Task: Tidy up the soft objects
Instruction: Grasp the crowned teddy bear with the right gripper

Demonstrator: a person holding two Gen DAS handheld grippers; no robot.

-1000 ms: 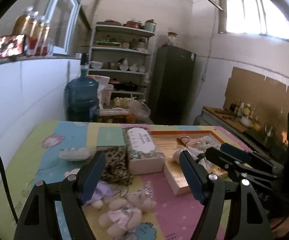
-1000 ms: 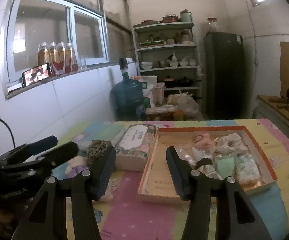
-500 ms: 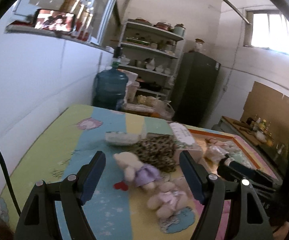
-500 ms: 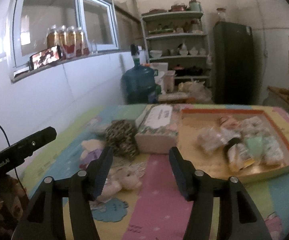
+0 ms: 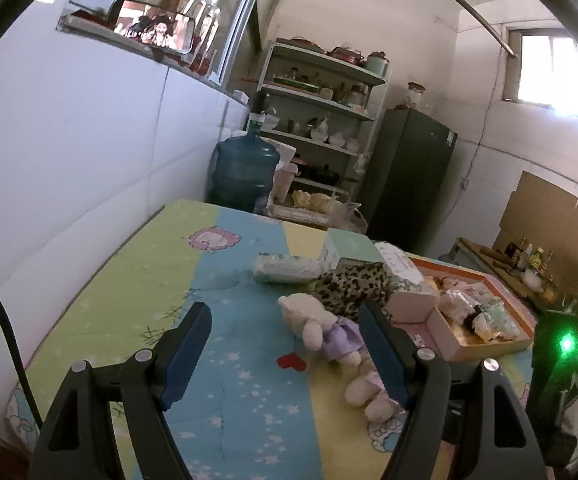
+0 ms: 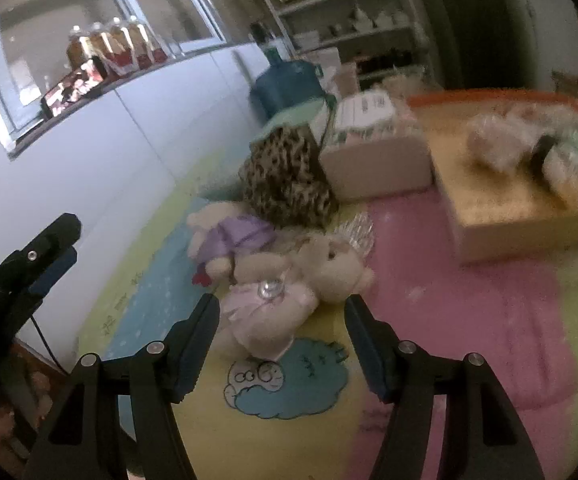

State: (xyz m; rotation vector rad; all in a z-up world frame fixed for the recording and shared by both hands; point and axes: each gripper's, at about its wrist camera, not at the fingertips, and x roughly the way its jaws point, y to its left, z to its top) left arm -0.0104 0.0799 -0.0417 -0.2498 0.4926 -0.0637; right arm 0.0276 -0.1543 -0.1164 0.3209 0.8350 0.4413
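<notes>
Right gripper (image 6: 281, 340): its fingers are spreading wider, released, with nothing pressed between them; the pink-dressed plush toy (image 6: 273, 304) lies just ahead, partly framed by the gap.
Left gripper (image 5: 285, 356): fingers spread wide and empty, held above the surface (image 5: 229, 360); the purple-dressed plush toy (image 5: 325, 328) lies ahead, toward the right finger.
Where the soft things are: both plush toys lie side by side and touching on the colourful mat, near the leopard-print cloth (image 6: 285, 176); a rolled white pack (image 5: 285, 270) lies farther back on the mat.
Risk, snagging two at once: the toys overlap, so closing on one could drag the other along, or pull at the clear crinkly wrap (image 6: 355, 228) beside them.
Risk, poor hold: the plush body is round and yielding; a pinch on the dress alone could slip loose on the way to the tray.
Risk, collision: the two grippers work close together, so they could knock each other over the toys.
Risk, blur: the right wrist view is smeared, so aim may be off.
Orange-rimmed tray (image 5: 505, 344): holds several small wrapped soft packs, pale and mint-coloured, and one dark-banded item; the near part of its floor is bare.
Tissue box (image 6: 373, 148): stands closed between the tray and the leopard cloth; contents hidden.
</notes>
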